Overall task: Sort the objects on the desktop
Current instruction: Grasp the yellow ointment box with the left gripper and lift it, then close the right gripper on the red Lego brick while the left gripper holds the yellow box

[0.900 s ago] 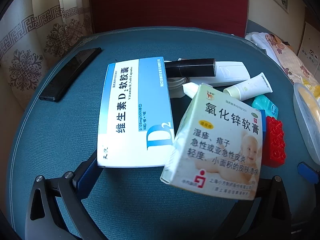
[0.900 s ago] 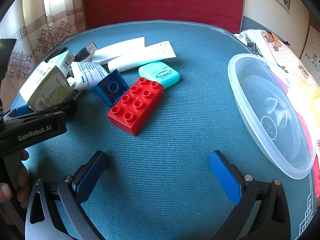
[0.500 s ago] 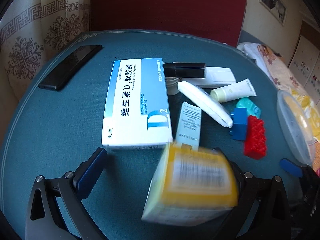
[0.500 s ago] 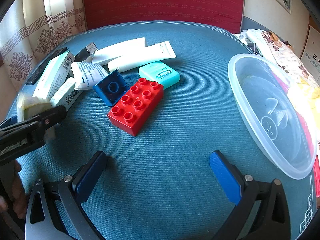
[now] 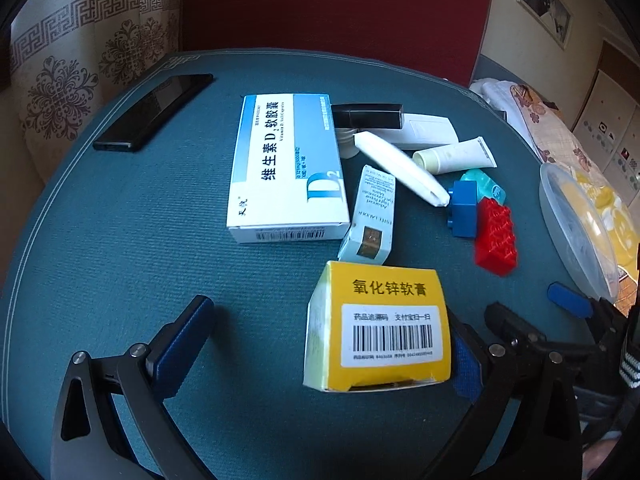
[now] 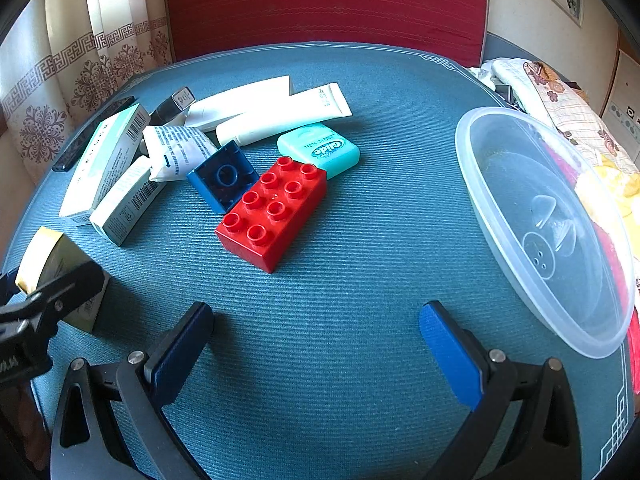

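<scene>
Left gripper point(image 5: 320, 344) spread wide, yellow-topped cardboard medicine box point(image 5: 380, 326) beside its right pad, ungripped, right gripper point(image 6: 316, 348) released over teal cloth-covered table point(image 6: 360, 240)

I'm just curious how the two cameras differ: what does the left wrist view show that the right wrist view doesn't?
Only the left view shows the vitamin D2 box's printed face and the yellow ointment box's barcode. Only the right shows the whole clear plastic bowl and the green floss case's label. Both share the red brick, blue brick and white tubes.
</scene>
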The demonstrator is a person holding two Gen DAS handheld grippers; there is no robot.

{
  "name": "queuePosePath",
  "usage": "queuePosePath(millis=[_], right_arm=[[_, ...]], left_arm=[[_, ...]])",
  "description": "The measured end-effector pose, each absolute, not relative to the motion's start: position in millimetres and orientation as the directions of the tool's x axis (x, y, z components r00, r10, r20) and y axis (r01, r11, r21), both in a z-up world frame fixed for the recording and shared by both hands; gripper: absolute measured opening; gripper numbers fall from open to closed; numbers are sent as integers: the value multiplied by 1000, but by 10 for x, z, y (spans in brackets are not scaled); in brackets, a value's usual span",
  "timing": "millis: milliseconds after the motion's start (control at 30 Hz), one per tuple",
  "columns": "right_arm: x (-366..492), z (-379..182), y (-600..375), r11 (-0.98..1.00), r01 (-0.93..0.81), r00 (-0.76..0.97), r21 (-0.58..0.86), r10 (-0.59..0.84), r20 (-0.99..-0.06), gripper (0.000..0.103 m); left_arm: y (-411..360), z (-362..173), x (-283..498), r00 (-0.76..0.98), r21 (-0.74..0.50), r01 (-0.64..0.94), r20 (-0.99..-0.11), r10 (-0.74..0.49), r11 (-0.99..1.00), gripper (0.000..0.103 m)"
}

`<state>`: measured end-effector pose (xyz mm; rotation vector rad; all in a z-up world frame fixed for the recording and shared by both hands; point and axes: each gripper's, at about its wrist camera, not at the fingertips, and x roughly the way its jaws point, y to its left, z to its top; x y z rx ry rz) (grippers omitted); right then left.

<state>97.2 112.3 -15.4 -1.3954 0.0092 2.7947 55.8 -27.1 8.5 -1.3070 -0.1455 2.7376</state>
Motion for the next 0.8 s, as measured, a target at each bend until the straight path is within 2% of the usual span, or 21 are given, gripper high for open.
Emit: queuePosePath(millis=[67, 167, 367, 400, 433, 633, 800], right_arm=[[972, -157, 1120, -1000, -18, -601, -3, 13, -799, 103], [947, -157, 1089, -1000, -14, -599, -1, 10, -801, 103], [893, -142, 1086, -1000, 4, -591, 0, -2, -807, 103], [892, -139, 1085, -1000, 9, -590, 5, -9, -807, 103], [878, -130, 1090, -1000, 16, -590, 12, -19, -807, 103], [766, -44, 1169, -989, 44, -589, 142, -141, -796, 103], [601, -6, 1049, -990, 58, -596, 127, -136, -791, 103]], left_arm=[[-272, 84, 570, -626, -120, -50, -770, 125, -992, 99], [-292, 85, 577, -629, -110, -51, -768, 117, -993, 88], [-305, 107, 611, -638, -118, -59, -759, 129, -991, 61], [-305, 112, 615, -638, -120, -60, -759, 131, -991, 52], [-312, 112, 617, -639, -122, -59, -758, 132, -991, 50], [-302, 113, 618, -640, -125, -59, -757, 133, -990, 50], [-295, 112, 613, -640, -122, -59, -757, 131, -991, 50]])
